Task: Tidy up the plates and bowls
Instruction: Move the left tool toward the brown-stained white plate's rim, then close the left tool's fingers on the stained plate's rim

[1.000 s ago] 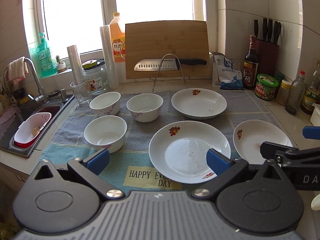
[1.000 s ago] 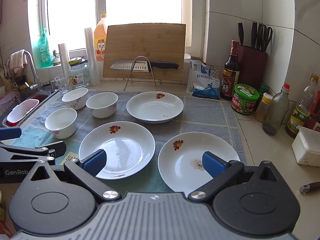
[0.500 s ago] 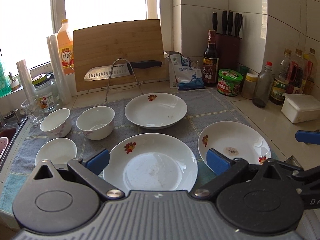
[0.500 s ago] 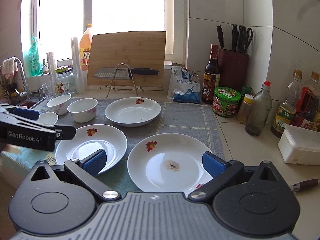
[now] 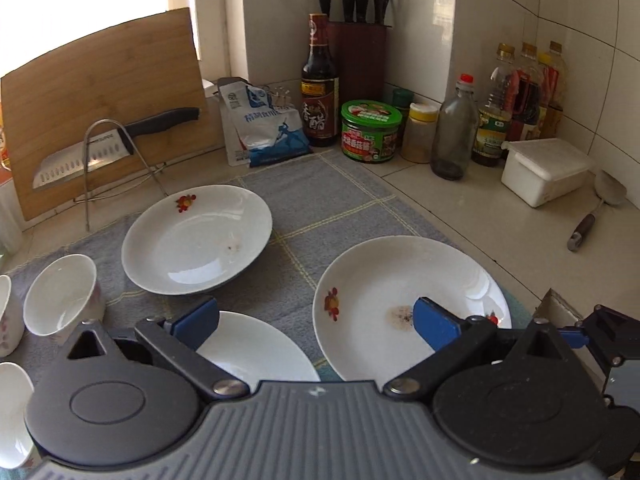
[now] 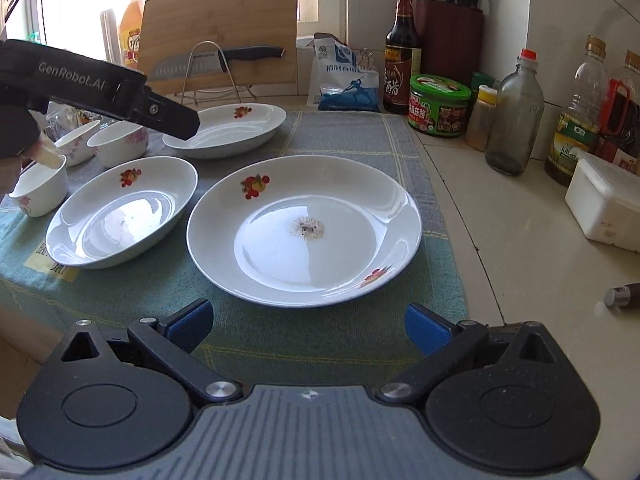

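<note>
Left gripper (image 5: 316, 326): black linkage arms, blue pads (image 5: 434, 322), silver pivot screws, grey ribbed housing. Right gripper (image 6: 306, 322): identical build. White "GenRobot.AI" lettering marks the black body at upper left of the right wrist view.

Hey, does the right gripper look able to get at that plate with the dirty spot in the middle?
Probably yes. The right gripper is open and faces the spotted plate head-on; only bare cloth lies between its jaws and the near rim. The left gripper is off to the left.
</note>
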`<state>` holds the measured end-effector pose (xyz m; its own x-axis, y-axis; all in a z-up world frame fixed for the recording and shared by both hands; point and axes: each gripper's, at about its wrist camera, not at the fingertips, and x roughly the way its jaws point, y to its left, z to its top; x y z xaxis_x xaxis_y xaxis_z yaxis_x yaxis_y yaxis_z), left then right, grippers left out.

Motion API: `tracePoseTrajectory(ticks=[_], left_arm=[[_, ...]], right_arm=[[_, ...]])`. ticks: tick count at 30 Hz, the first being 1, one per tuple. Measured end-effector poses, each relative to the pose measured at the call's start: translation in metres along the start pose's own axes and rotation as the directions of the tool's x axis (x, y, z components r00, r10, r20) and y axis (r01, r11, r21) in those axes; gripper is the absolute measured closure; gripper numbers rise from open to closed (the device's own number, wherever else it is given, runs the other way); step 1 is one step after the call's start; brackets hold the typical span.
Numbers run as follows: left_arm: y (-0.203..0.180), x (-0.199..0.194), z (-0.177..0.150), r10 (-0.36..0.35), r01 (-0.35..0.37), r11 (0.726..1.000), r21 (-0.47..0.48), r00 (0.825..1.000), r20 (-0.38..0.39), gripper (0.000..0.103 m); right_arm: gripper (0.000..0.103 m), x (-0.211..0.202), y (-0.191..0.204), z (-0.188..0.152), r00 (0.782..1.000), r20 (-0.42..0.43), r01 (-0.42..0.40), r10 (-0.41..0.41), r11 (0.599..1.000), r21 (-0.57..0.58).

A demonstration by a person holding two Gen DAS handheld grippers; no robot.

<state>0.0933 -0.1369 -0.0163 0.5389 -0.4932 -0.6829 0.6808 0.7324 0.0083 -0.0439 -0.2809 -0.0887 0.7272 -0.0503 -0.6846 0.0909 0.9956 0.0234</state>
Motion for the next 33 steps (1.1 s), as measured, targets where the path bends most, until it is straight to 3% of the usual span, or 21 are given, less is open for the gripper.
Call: tracePoseTrajectory(ticks=[7, 13, 18, 22, 29, 33], left_arm=[[-0.009, 0.041, 0.017, -0.104, 0.117, 0.985, 0.129, 0.989, -0.103, 0.001], [-0.016, 0.073, 0.032, -0.165, 0.206, 0.947, 0.245, 0.97, -0.178, 0.001], [-0.021, 0.101, 0.045, -0.234, 0.311, 0.907, 0.284, 0.933, -0.275, 0.001], [-0.024, 0.123, 0.053, -0.247, 0.356, 0.879, 0.317, 0.909, -0.336, 0.004], [-0.032, 0.151, 0.06, -0.285, 0.457, 0.829, 0.324, 0.842, -0.458, 0.02], [-0.036, 0.16, 0.062, -0.285, 0.482, 0.81, 0.333, 0.821, -0.495, 0.024]], right_arm=[[0.0, 0.032, -0.005, 0.001, 1.0, -0.019, -0.014, 0.014, 1.0, -0.001], [0.0, 0.042, -0.002, 0.003, 1.0, -0.001, -0.006, 0.006, 0.998, -0.062], [0.0, 0.043, -0.004, 0.001, 1.0, 0.018, -0.016, 0.017, 0.997, -0.072], [0.0, 0.042, -0.003, -0.002, 0.999, 0.037, -0.016, 0.019, 0.997, -0.074], [0.0, 0.04, -0.004, -0.004, 0.998, 0.058, -0.017, 0.022, 0.997, -0.072], [0.0, 0.04, -0.005, -0.004, 0.998, 0.052, -0.024, 0.027, 0.997, -0.071]])
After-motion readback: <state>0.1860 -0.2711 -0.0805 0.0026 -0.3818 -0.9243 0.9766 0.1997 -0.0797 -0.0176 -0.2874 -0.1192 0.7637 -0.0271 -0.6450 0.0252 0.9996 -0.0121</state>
